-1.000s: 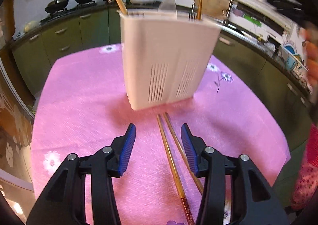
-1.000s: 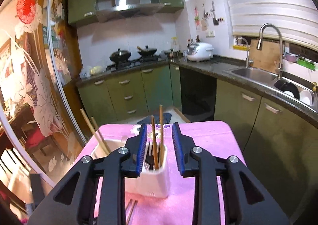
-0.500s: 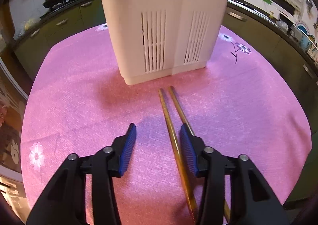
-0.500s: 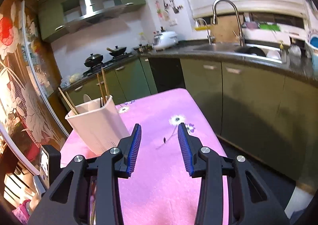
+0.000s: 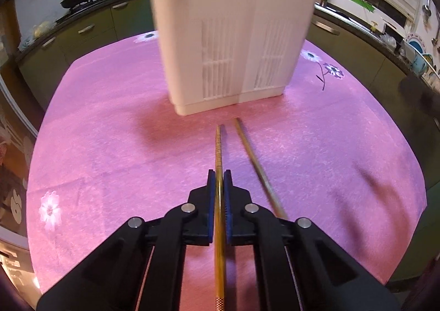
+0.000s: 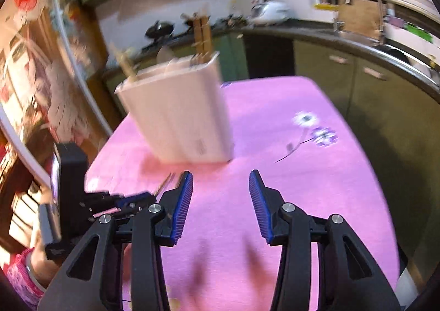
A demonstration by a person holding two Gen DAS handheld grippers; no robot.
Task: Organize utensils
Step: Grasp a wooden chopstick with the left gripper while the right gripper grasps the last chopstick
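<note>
Left wrist view: the left gripper (image 5: pixel 219 177) has its blue pads clamped on a gold chopstick (image 5: pixel 219 151), which runs straight ahead between the jaws and past the fingertips. The tip of this chopstick ends just short of the base of the white utensil holder (image 5: pixel 228 36). A second chopstick (image 5: pixel 255 162) lies flat on the pink tablecloth (image 5: pixel 110 132), just to the right of the gripped one and angled slightly away from it; its far end also stops close to the holder base. The holder stands upright toward the far edge of the table, with two slotted vent panels facing the camera. Green kitchen cabinets (image 5: pixel 90 33) run behind the table.

Right wrist view: this picture is motion-blurred. The right gripper (image 6: pixel 221 187) hangs above the tablecloth with its jaws moderately apart and opening; nothing is between them. The utensil holder (image 6: pixel 176 113) appears ahead and to the left, near the far left corner of the table, with utensil handles projecting from its top. The left gripper (image 6: pixel 132 199) shows at the left edge of the table, low over the cloth. A floral print (image 6: pixel 316 132) marks the cloth toward the right edge.
</note>
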